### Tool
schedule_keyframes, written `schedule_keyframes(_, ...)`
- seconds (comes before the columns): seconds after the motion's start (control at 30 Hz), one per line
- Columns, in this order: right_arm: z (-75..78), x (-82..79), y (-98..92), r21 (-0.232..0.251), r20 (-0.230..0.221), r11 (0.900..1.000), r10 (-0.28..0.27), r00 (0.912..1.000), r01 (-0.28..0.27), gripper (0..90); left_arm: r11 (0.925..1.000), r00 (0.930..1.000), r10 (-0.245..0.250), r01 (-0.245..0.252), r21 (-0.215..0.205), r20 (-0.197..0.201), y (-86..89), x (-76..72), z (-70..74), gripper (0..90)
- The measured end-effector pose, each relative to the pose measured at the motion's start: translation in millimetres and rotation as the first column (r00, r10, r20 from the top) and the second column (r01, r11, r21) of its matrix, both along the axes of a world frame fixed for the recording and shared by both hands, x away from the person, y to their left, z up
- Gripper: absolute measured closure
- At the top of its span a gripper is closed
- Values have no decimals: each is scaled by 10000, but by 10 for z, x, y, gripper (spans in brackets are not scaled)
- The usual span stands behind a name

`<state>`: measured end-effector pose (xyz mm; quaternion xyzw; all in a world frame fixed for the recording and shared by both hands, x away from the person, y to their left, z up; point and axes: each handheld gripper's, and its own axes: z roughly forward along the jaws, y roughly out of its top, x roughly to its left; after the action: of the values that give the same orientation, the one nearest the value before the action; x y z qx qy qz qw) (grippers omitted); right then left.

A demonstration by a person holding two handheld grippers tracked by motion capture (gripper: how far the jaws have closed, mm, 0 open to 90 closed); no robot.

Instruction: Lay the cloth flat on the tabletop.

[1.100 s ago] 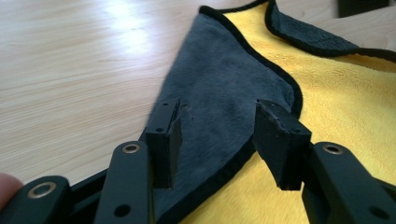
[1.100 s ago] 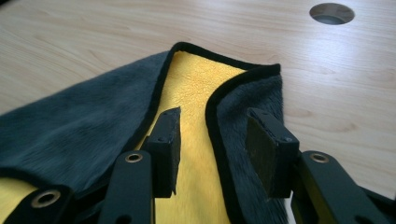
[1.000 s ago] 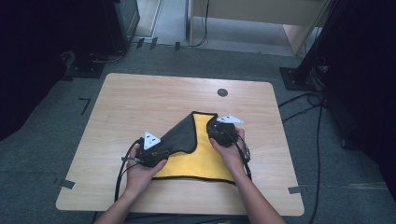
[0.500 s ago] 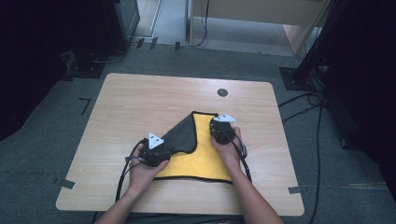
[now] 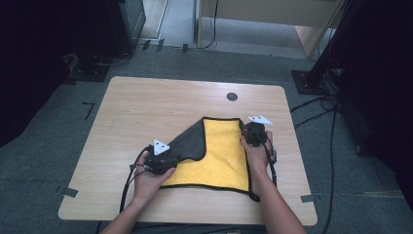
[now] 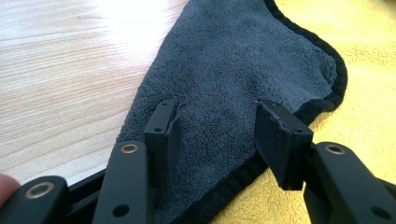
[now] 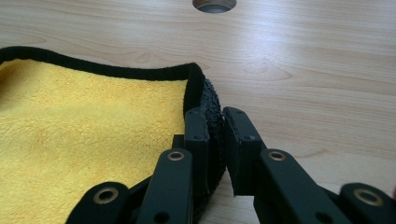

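The left gripper lay low at the cloth's near-left side, its jaws spread apart over the dark grey flap and pressing on nothing; the grey plush ran on between and beyond them, which suggests it was parked there to steady or catch the turned-over corner rather than to lift it. Between the two grippers stretched the microfibre cloth, yellow side up across the middle, with the grey underside folded over toward the left gripper and a black hem all round. To the right, the right gripper had just been closing and now pinched the cloth's black-edged far corner between its pads, the fabric bunched upright in the narrow gap; that hold looks meant for drawing the corner across in a fold. Ahead of the right gripper's jaws lay bare pale wooden table, with a round cable hole well beyond them. Around the table lay grey carpet, black stands and trailing cables, and, further off, light wooden furniture.
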<state>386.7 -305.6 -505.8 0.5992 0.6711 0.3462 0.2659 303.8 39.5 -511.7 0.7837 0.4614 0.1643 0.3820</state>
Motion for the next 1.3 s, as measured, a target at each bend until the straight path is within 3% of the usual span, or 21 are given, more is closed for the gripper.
schedule_keyframes(0.1,-4,8,-26,-51,95,9999,-147,9998,147,785,10000,10000,-9,9,-11,-14,-1,-3,-1,508)
schedule_keyframes(0.17,12,4,-53,-186,194,9980,-606,9980,610,708,10000,10000,-9,9,-46,-8,3,-1,0,508)
schedule_keyframes(0.27,92,-36,-99,241,365,9963,-837,9958,828,686,9999,10000,12,-11,-155,70,7,-6,11,507)
schedule_keyframes(0.37,211,-162,15,392,685,9992,40,9976,-67,644,9999,9998,-29,31,-112,218,-2,-23,35,506)
schedule_keyframes(0.4,239,-282,156,484,725,9938,967,9927,-1004,588,9998,9994,-131,136,-153,330,-23,-41,55,511)
schedule_keyframes(0.43,239,-282,156,484,725,9938,967,9927,-1004,588,9998,9994,-131,136,-153,330,-23,-41,55,511)
schedule_keyframes(0.5,212,-399,289,447,612,9857,1594,9853,-1622,546,9993,9990,-244,254,-264,369,-59,-61,71,512)
schedule_keyframes(0.67,-24,-536,447,962,-366,9812,1713,9845,-1671,461,9962,9954,-836,845,-187,465,-199,-95,82,515)
schedule_keyframes(0.83,-125,-547,453,937,-479,9838,1575,9864,-1526,421,9953,9941,-963,967,-61,496,-307,-86,62,508)
schedule_keyframes(0.93,-145,-569,501,385,-376,9876,1535,9874,-1520,386,9935,9931,-1128,1122,185,309,-367,-76,30,481)
schedule_keyframes(1.0,-146,-576,518,224,-388,9880,1535,9874,-1527,382,9926,9940,-1053,1032,637,290,-399,-69,14,485)
schedule_keyframes(1.03,-151,-581,545,-82,-372,9871,1597,9865,-1601,370,9928,9949,-983,964,714,230,-406,-65,12,526)
schedule_keyframes(1.17,-155,-584,565,-237,-354,9862,1629,9860,-1638,360,9922,9964,-839,821,938,146,-417,-44,9,649)
schedule_keyframes(1.2,-156,-583,559,-200,-361,9858,1658,9855,-1666,354,9931,9971,-734,715,925,177,-408,-38,17,717)
schedule_keyframes(1.23,-156,-583,559,-200,-361,9858,1658,9855,-1666,354,9943,9979,-614,595,885,190,-395,-28,24,717)
schedule_keyframes(1.27,-156,-588,553,-194,-380,9850,1709,9846,-1717,347,9976,9991,-408,403,564,91,-330,15,52,792)
schedule_keyframes(1.3,-156,-588,553,-194,-380,9850,1709,9846,-1717,347,9976,9991,-408,403,564,91,-330,15,52,802)
